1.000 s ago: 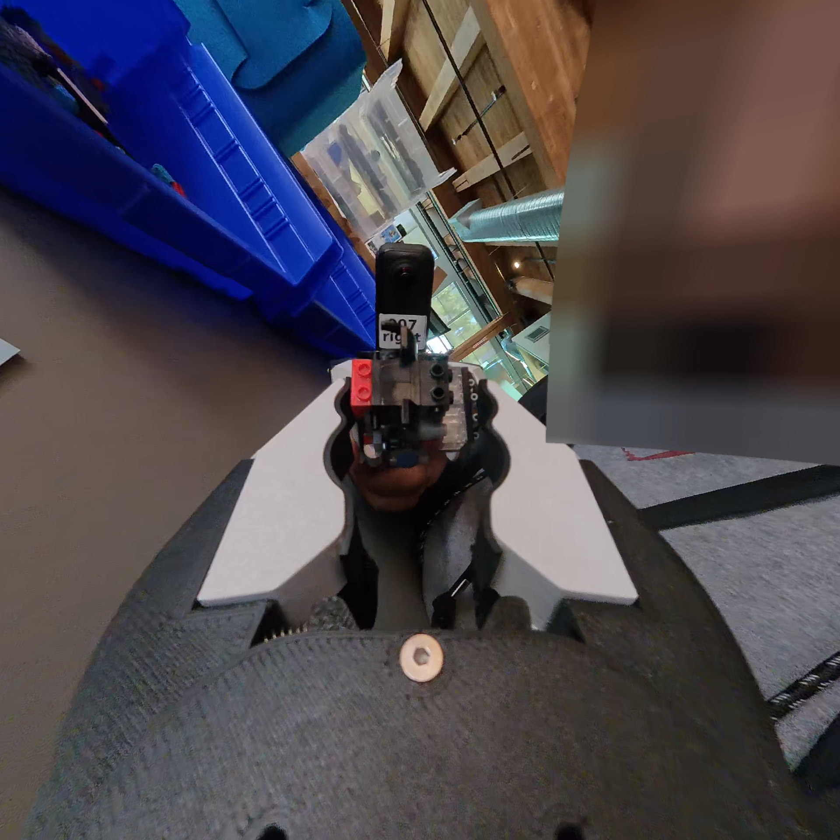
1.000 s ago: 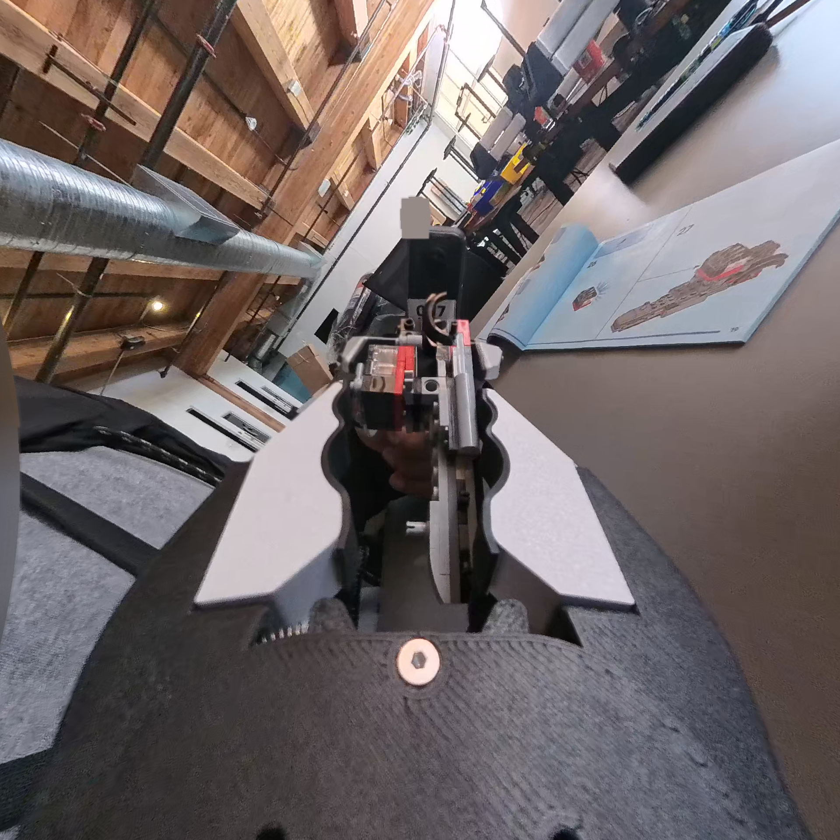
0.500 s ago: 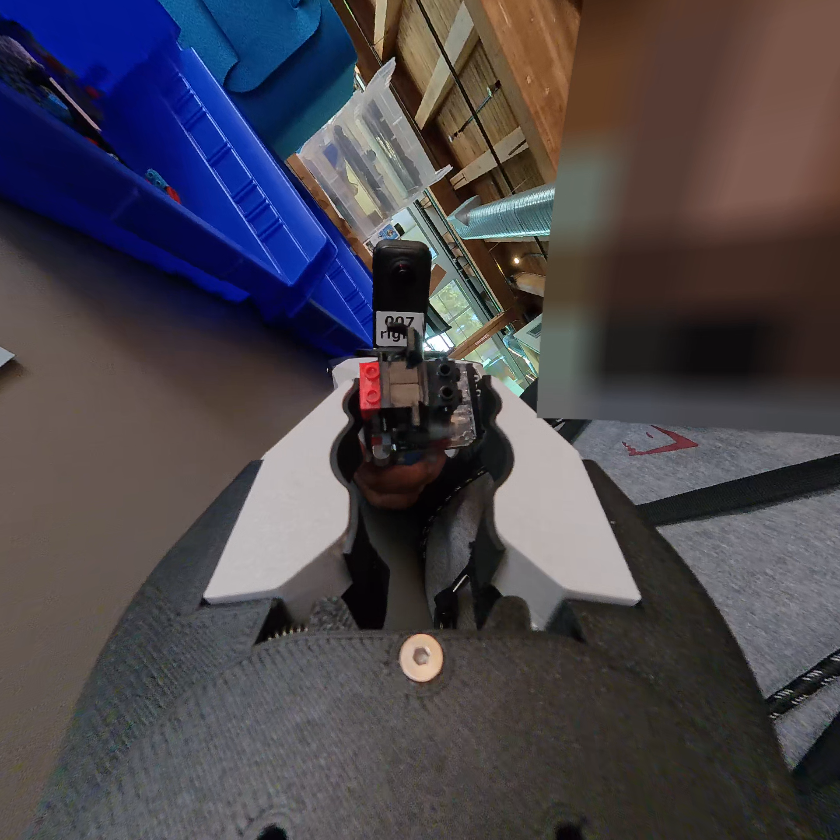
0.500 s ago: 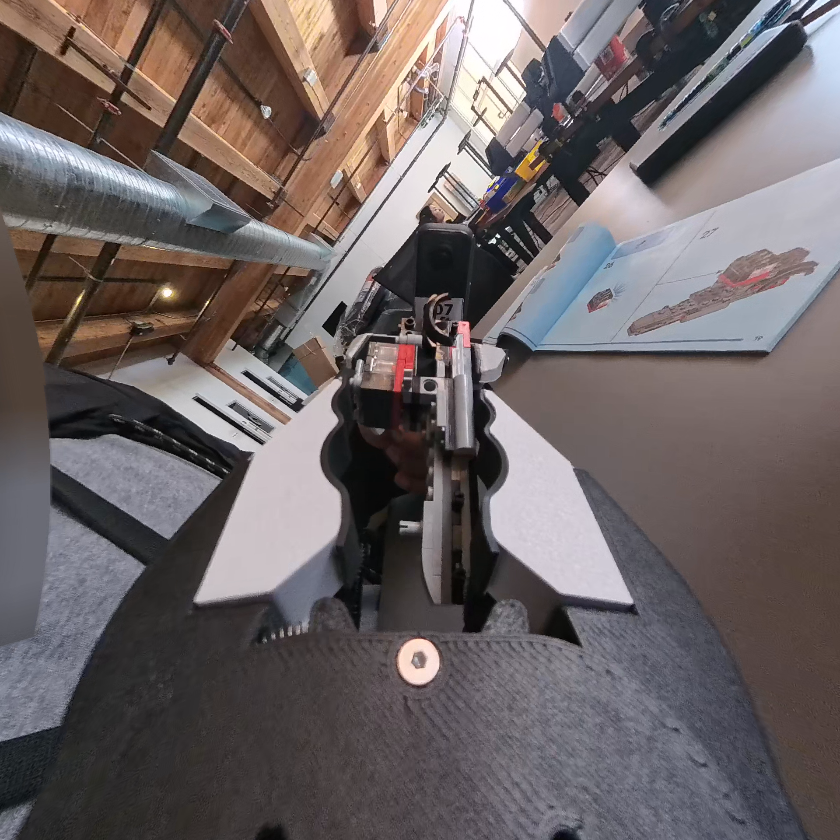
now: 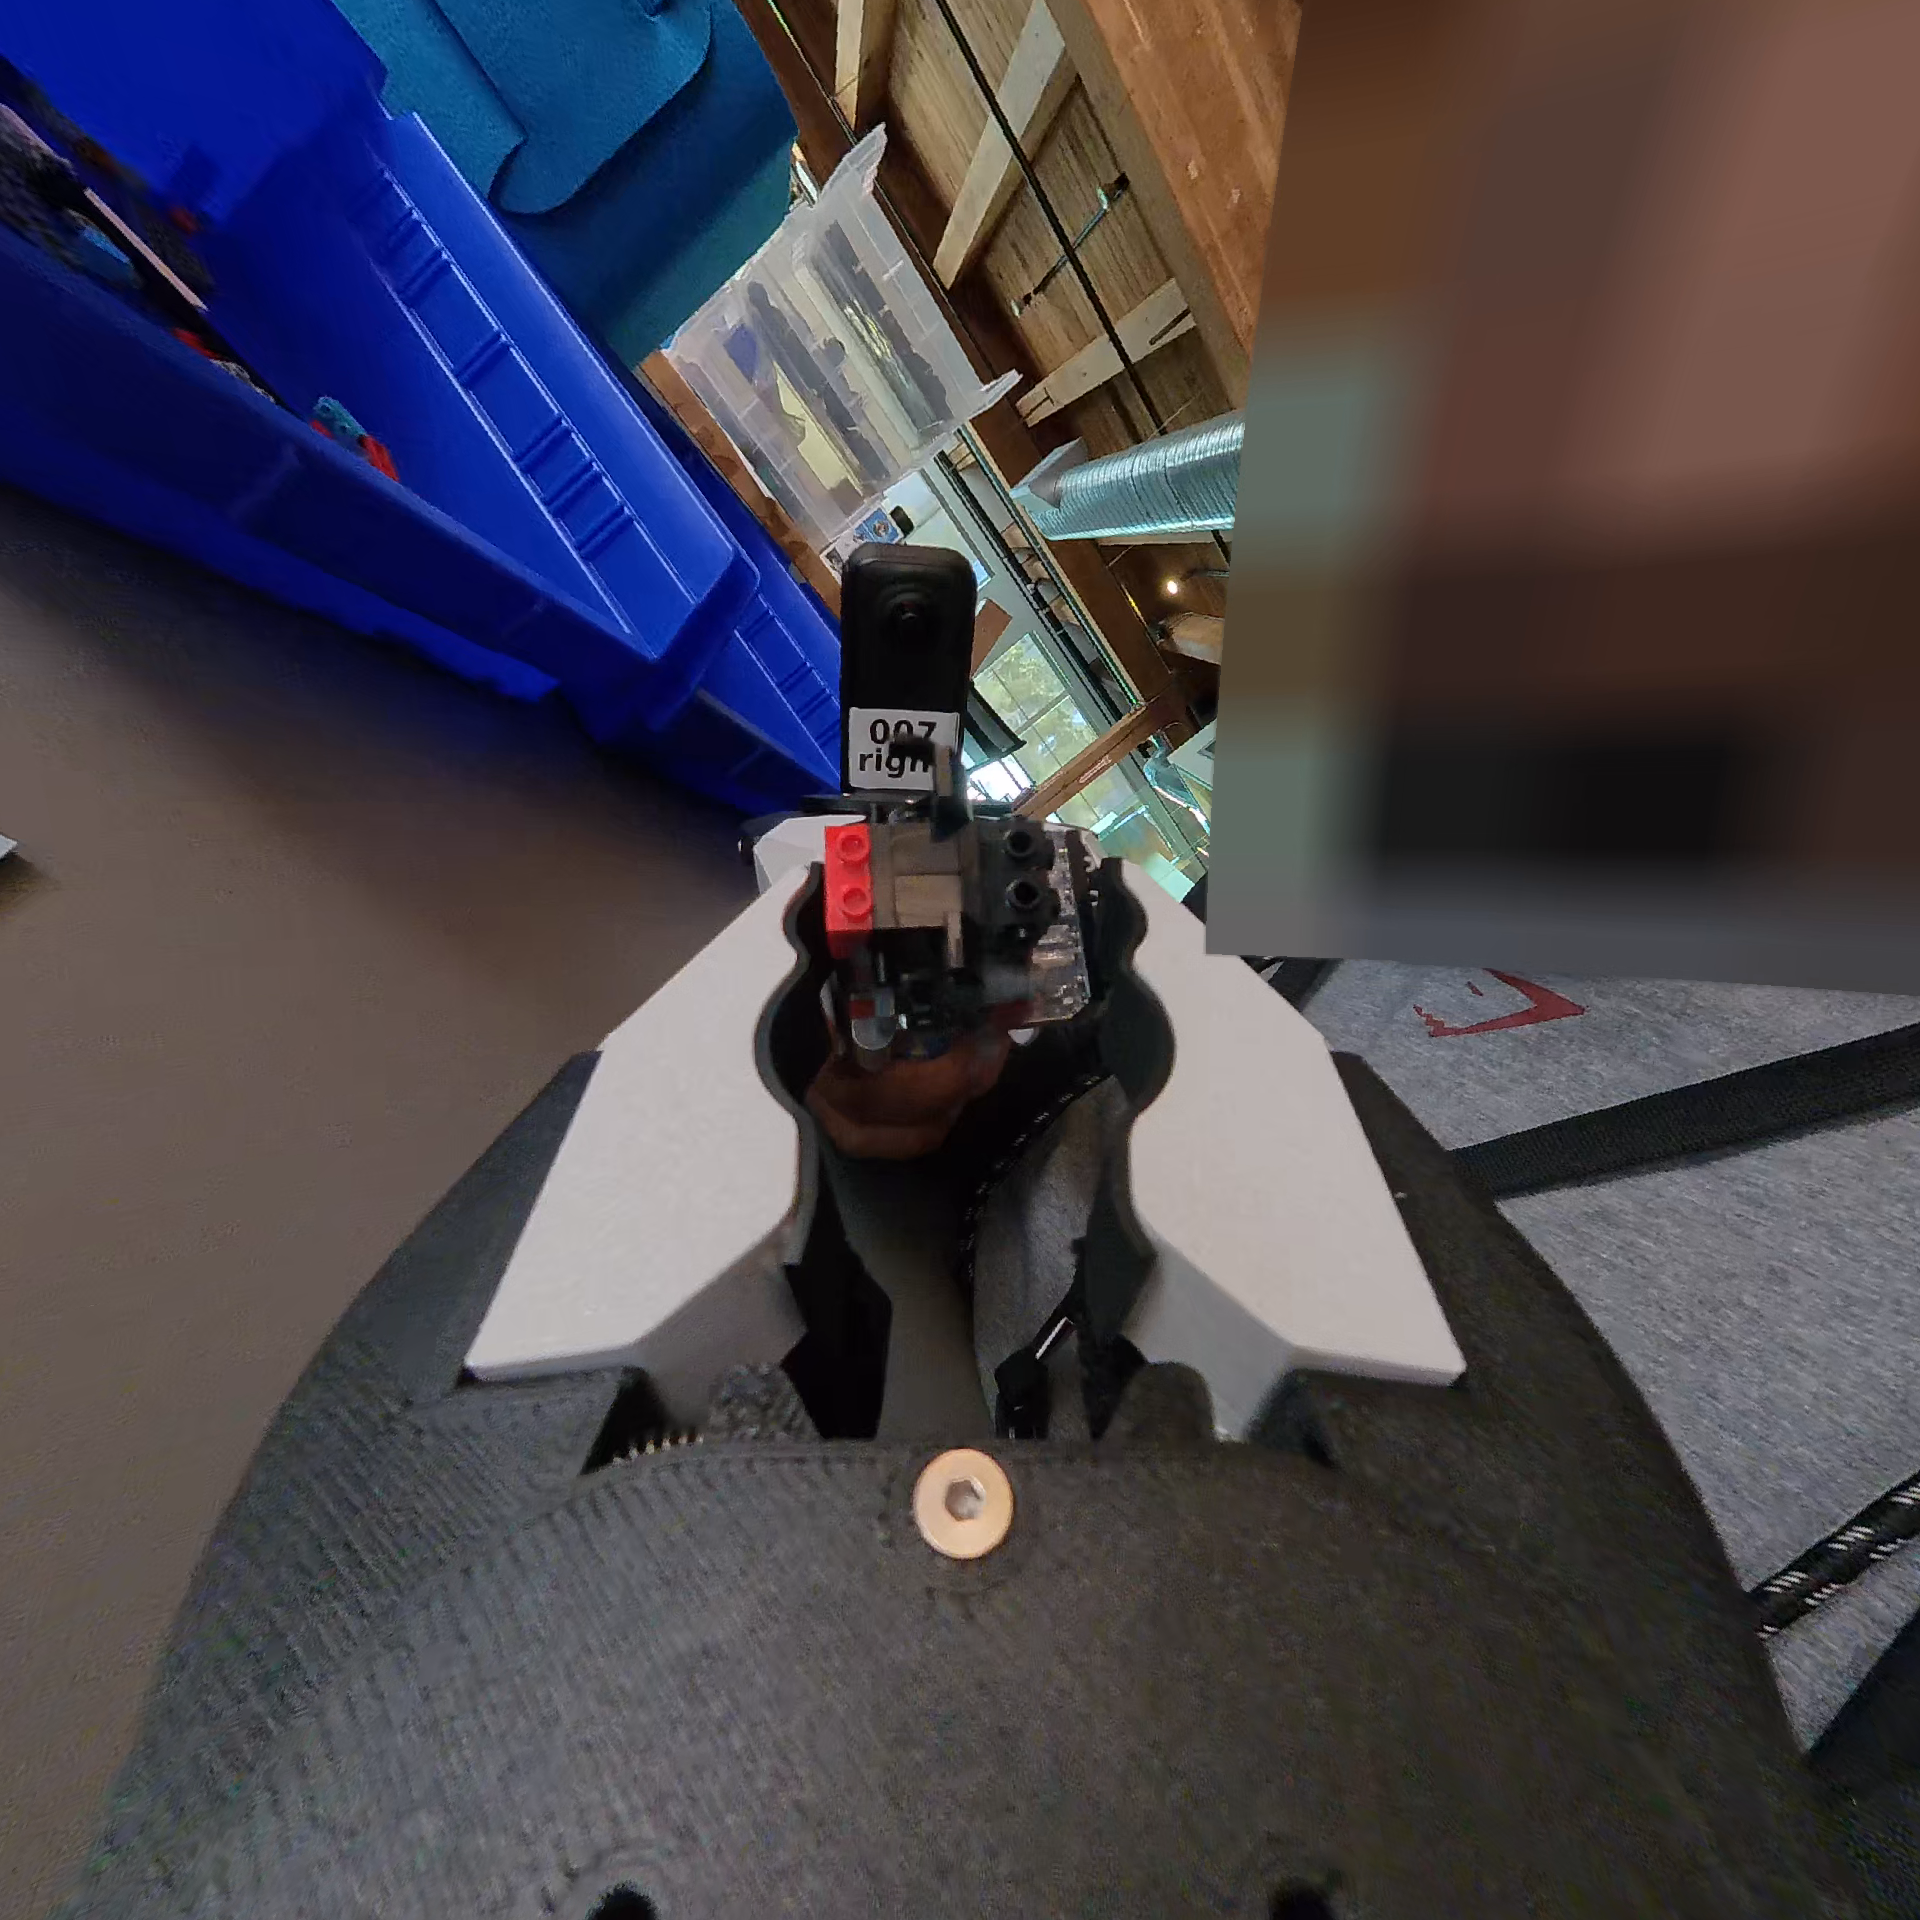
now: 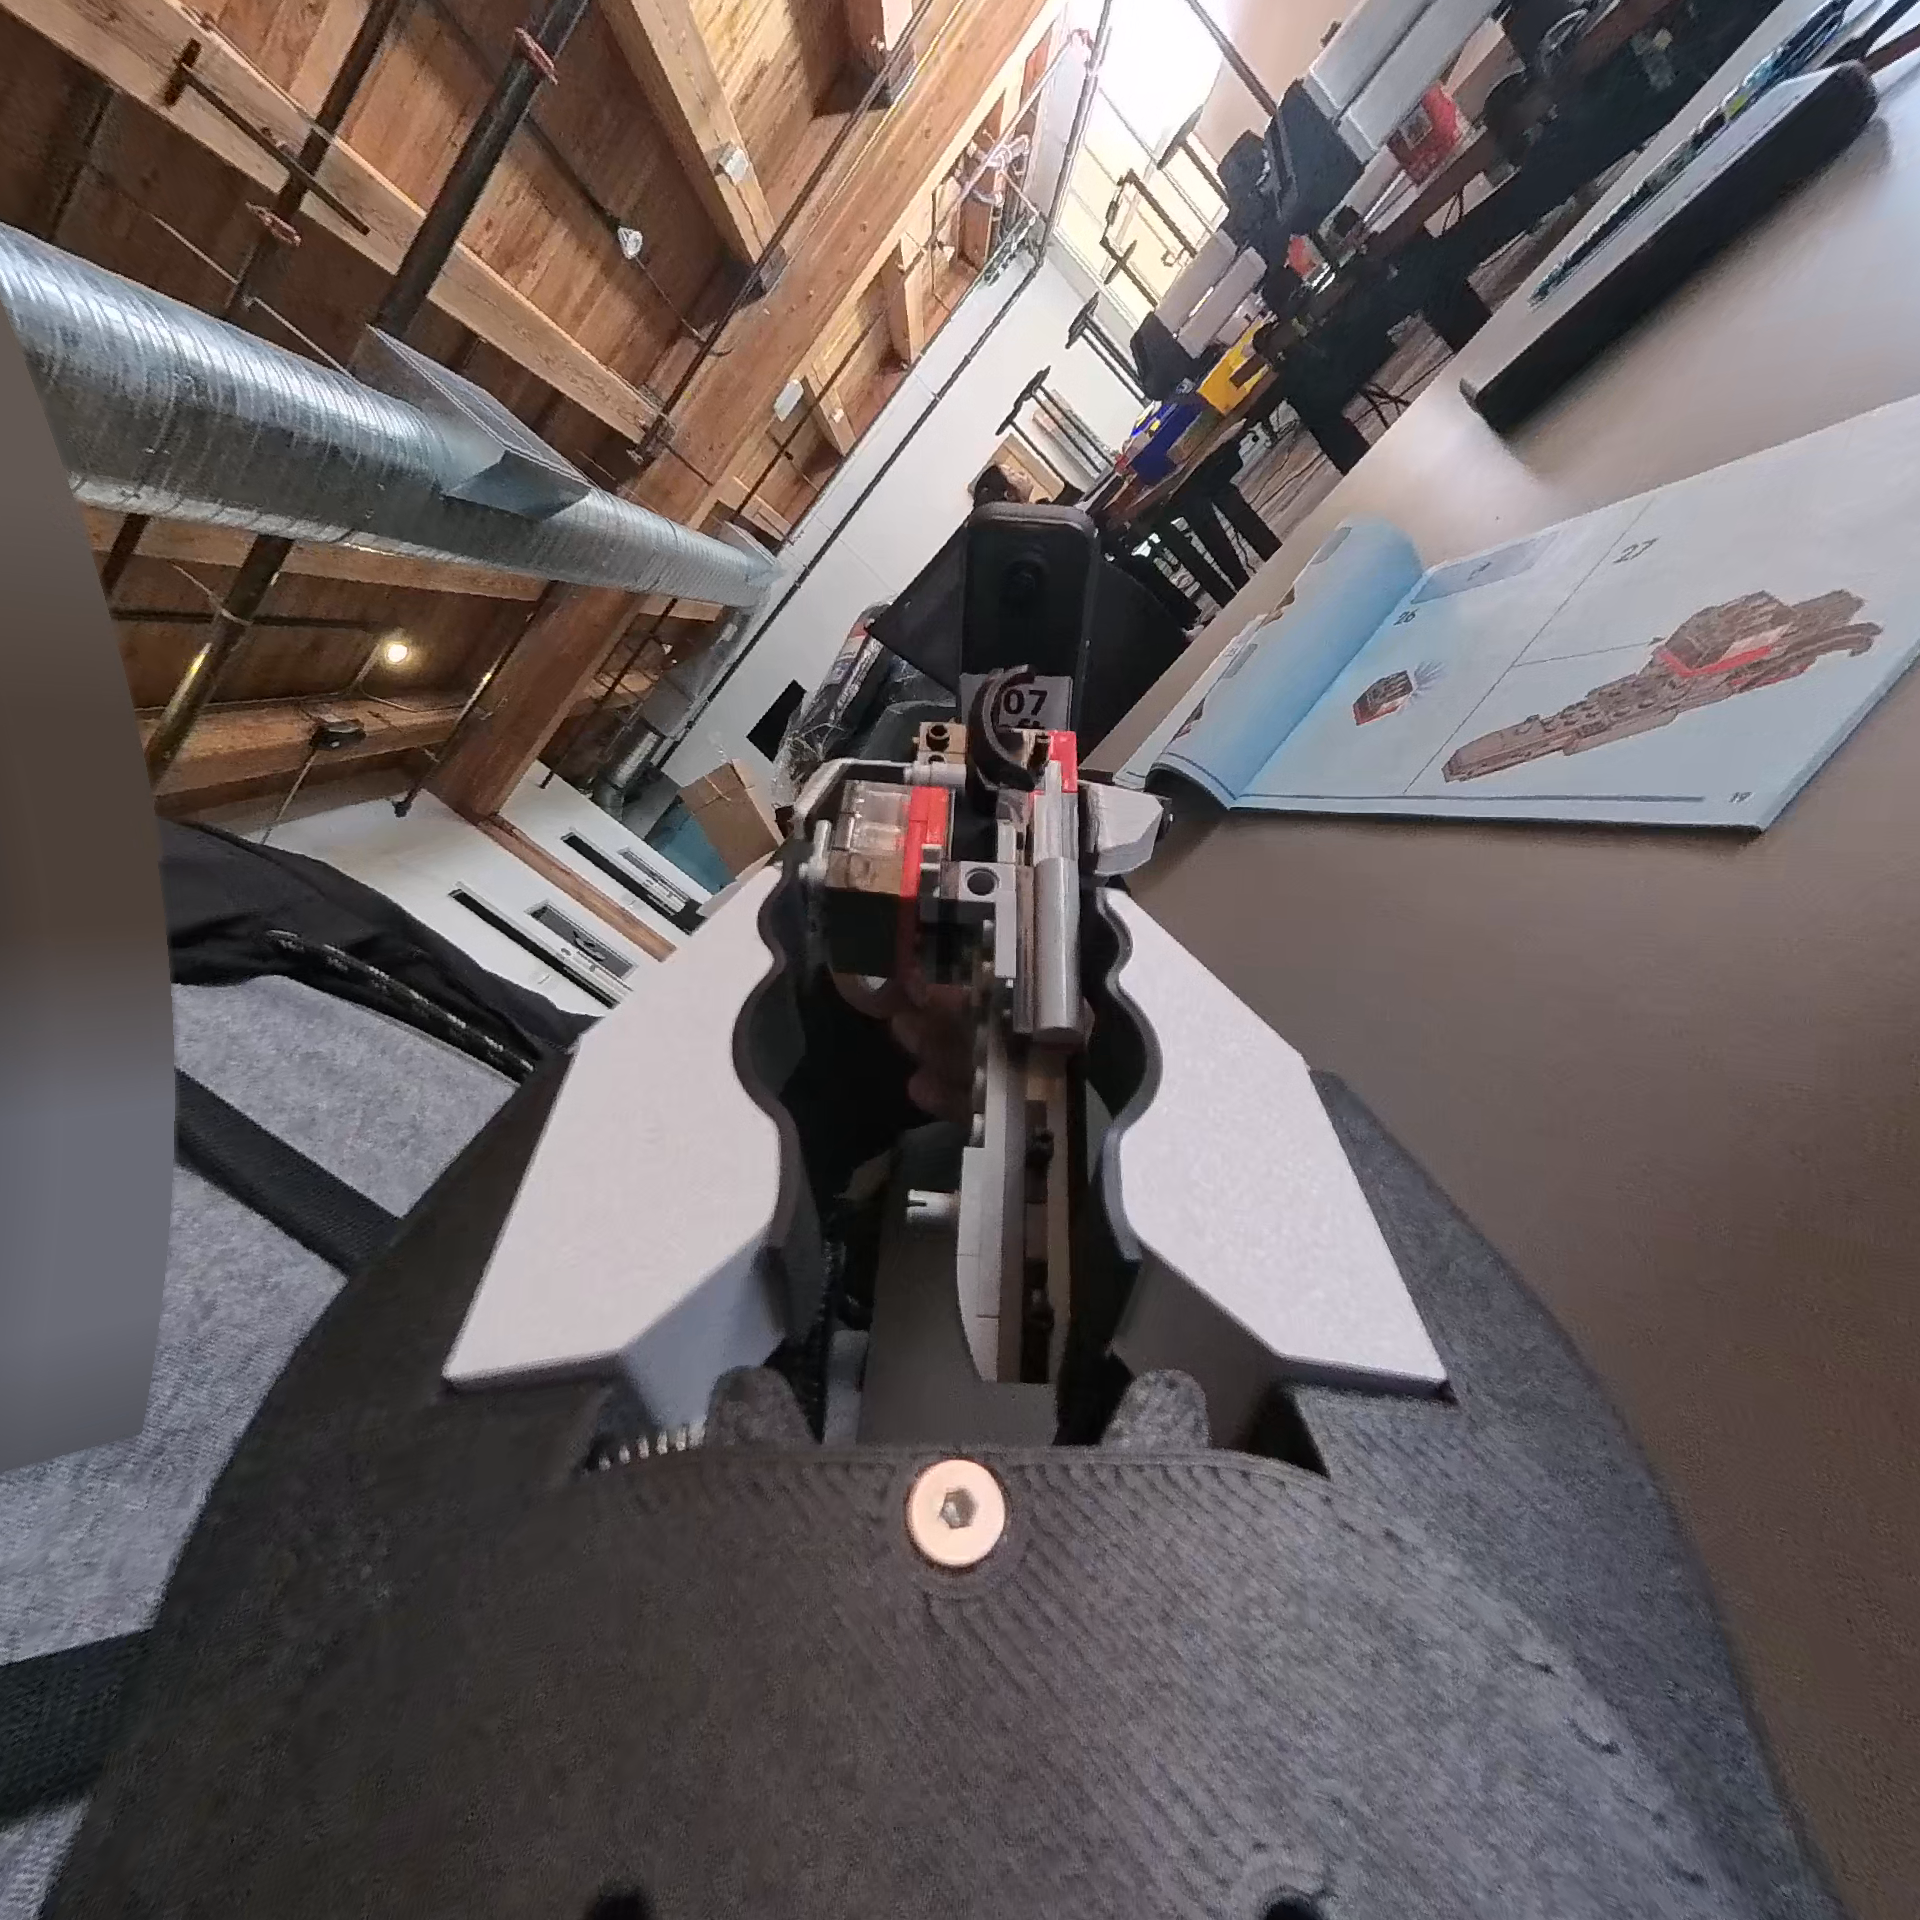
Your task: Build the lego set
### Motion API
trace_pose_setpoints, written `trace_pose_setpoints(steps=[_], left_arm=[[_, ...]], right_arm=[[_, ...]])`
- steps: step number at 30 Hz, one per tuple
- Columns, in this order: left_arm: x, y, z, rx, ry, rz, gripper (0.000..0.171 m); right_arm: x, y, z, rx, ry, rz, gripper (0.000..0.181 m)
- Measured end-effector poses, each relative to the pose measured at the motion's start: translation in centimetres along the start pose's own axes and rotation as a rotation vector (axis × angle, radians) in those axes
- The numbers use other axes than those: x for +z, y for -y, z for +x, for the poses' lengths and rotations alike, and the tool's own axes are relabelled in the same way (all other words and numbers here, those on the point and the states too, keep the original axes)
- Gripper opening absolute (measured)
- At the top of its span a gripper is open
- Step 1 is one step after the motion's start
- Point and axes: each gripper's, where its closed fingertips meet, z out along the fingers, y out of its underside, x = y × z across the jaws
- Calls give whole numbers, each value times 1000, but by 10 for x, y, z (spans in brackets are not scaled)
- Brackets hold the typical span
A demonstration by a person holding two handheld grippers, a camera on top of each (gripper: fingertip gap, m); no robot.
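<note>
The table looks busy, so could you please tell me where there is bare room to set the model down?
Bare brown table lies between the right gripper and the open instruction booklet. Another free patch lies in front of the blue bins, left of the left gripper. Both jaws crowd around the lego model.

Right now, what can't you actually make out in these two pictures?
- Left wrist view: the lego model's lower part, hidden between the left tool's fingers.
- Right wrist view: the instruction booklet's small pictures, too small; whether the right tool grips the model, unclear.
- Both views: the person, blurred out.
</note>
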Motion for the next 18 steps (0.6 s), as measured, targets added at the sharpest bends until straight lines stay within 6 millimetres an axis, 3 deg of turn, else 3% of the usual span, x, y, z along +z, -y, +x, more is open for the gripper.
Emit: trace_pose_setpoints(steps=[18], left_arm=[[1, 0, 2, 12, -2, 5, 51]], right_arm=[[-1, 1, -1, -20, 4, 0, 55]])
